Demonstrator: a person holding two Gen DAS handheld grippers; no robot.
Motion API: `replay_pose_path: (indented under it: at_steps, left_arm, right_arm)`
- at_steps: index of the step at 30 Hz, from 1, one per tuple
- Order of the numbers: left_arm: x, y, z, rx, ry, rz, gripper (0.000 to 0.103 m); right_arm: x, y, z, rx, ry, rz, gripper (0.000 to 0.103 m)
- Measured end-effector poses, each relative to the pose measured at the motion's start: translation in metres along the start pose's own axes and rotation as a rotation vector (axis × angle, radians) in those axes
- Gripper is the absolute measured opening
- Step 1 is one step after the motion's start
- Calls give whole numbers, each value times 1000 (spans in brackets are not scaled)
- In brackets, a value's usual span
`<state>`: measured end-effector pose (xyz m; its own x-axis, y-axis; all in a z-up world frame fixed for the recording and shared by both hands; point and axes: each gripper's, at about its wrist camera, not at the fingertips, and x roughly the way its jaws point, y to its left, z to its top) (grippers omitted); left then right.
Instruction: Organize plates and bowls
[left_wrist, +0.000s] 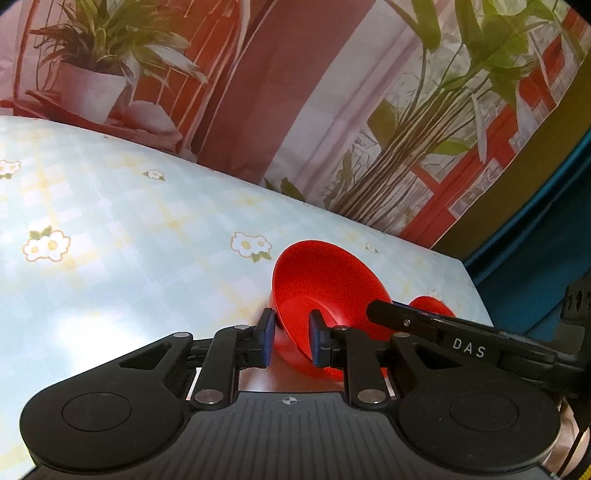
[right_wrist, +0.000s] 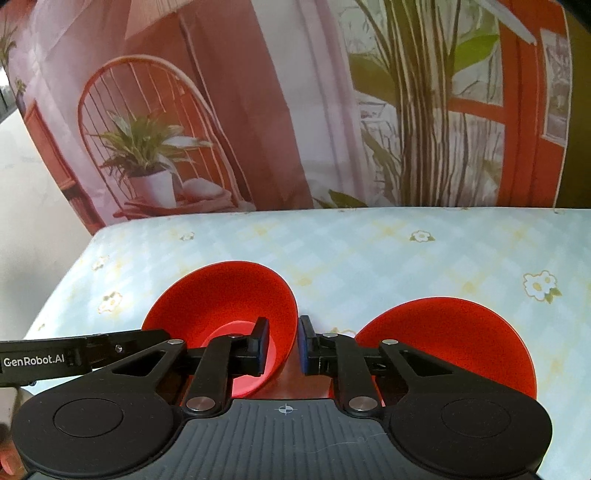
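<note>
Two red bowls sit on the bench, which wears a pale blue checked cloth printed with small daisies. The left-hand bowl stands near the bench's left edge; the second red bowl is beside it to the right, apart from it with a strip of cloth showing between them.

Both grippers are working on the left-hand bowl. The right gripper straddles the bowl's right-hand wall: one blue-padded finger is inside the bowl, the other outside, and the wall runs down between them. The pads look close to the plastic, but whether they actually press it I cannot tell.

From the left wrist camera, the same bowl appears tipped, its mouth turned up and away towards the backdrop. The left gripper has its fingers either side of the bowl's near wall, one pad outside, one inside, set narrowly; firm contact is not clear here either. The right gripper's black arm crosses in from the right, and a sliver of the second bowl shows behind it, near the bench's right edge.

Behind the bench hangs a printed backdrop showing potted plants, a wire chair and red window frames.
</note>
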<state>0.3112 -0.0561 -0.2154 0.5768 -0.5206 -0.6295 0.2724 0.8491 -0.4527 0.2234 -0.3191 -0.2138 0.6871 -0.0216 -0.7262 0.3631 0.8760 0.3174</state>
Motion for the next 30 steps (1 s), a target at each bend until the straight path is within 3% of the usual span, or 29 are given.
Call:
replay_pose_path:
  at_steps: [13, 20, 30]
  left_arm:
    - [-12, -48, 1, 87, -15, 19, 21]
    - [-5, -83, 0, 161, -8, 1, 21]
    - [14, -118, -5, 250, 23, -18, 21]
  right_arm:
    - [-60, -8, -4, 59, -160, 17, 15]
    - [-88, -43, -16, 171, -235, 29, 15]
    - [-107, -80, -30, 231, -304, -14, 15]
